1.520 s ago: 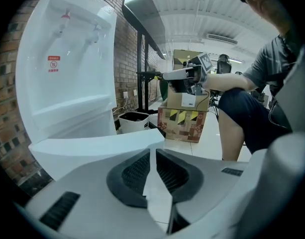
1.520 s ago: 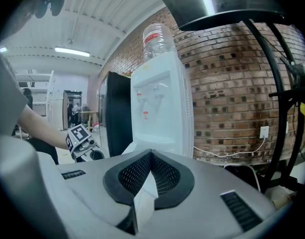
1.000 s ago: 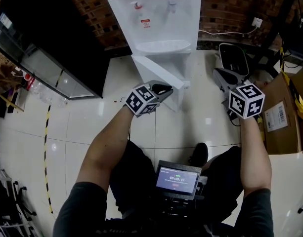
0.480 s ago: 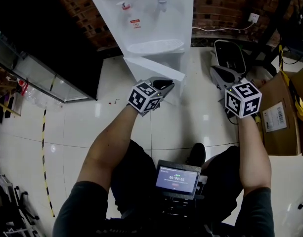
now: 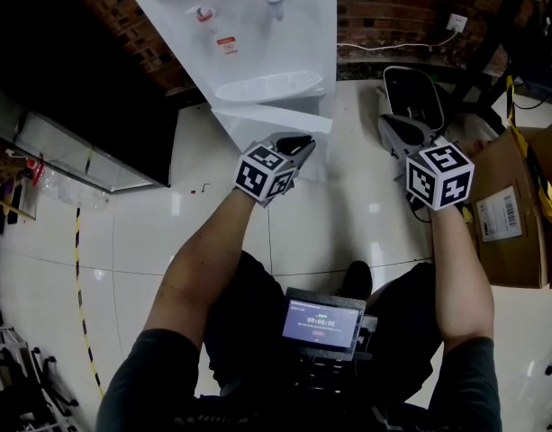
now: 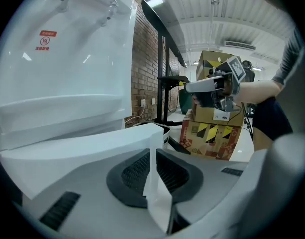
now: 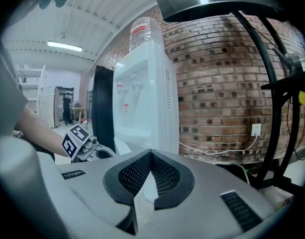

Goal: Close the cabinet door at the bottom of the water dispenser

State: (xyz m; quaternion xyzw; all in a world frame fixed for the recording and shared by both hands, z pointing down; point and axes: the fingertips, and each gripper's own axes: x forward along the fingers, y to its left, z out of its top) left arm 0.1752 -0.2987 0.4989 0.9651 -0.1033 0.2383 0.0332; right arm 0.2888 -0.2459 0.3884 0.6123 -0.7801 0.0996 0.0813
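The white water dispenser (image 5: 257,34) stands against the brick wall. Its bottom cabinet door (image 5: 280,118) hangs partly open, swung out toward me. My left gripper (image 5: 296,144) rests with its tip against the door's outer face near the free edge. Its jaws are drawn together with nothing held. In the left gripper view the door (image 6: 82,146) fills the space just past the left gripper (image 6: 153,156). My right gripper (image 5: 394,131) hovers to the right of the dispenser, apart from it. In the right gripper view the right gripper (image 7: 151,158) is shut and empty.
A dark glass-fronted cabinet (image 5: 86,88) stands left of the dispenser. A black bin (image 5: 412,97) sits right of it, below a wall socket (image 5: 454,22). A cardboard box (image 5: 510,205) lies at the far right. Black-and-yellow tape (image 5: 77,268) runs along the floor.
The door has swung closer to the dispenser's front, and my left gripper has moved along with it. My right gripper has drifted slightly toward the dispenser.
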